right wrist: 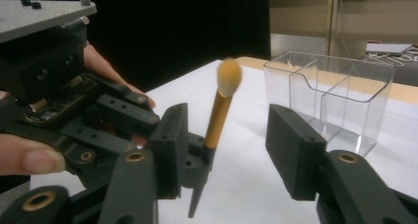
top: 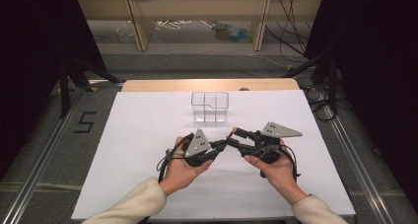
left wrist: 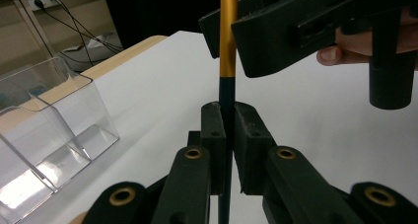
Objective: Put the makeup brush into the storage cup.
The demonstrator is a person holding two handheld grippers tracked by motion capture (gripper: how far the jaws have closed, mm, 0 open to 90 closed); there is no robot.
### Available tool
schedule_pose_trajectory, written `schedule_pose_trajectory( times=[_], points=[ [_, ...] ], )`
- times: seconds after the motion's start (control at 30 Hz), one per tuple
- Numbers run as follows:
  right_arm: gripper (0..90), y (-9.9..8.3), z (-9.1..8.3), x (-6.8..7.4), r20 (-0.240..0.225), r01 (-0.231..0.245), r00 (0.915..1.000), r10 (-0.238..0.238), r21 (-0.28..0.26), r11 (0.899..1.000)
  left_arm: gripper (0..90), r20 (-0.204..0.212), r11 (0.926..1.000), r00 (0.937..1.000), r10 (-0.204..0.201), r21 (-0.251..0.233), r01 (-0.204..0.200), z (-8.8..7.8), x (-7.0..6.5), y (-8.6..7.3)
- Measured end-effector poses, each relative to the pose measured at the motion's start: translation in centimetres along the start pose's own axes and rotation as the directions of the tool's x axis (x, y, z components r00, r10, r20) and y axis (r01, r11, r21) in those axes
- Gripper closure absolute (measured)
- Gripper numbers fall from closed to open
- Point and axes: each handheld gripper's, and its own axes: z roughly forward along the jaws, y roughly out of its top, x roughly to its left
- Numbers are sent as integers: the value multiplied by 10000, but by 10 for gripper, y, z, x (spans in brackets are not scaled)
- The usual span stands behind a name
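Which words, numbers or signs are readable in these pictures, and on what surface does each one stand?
"5": a dark figure marked on the grey floor, left of the table, in the high view.
No other text can be read: the clear box, the brush and both grippers carry no legible label, and the items on the far shelf are too small to read.

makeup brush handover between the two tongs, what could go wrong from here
1. The left tongs pinch only the thin dark handle of the makeup brush, so it may pivot or slip if bumped.
2. The right tongs stand open around the gold part; closing off-centre could knock it askew.
3. The clear organizer stands close behind and may get nudged.
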Motion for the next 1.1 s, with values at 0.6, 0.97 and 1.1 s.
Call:
schedule_pose_trajectory(
  times=[0.6,0.97,1.1],
  points=[
    [841,4,10,-1,-604,-745,9954,745,25,9972,831,-28,9998,10000,73,-175,-73,0,1,0],
    [843,17,7,8,-29,1327,9911,-1329,797,9879,578,464,9981,9971,602,-155,-595,-2,-2,-5],
    [843,21,6,8,28,1874,9819,-1892,1246,9744,446,447,9983,9974,569,-131,-564,-6,-2,-9]
  ],
)
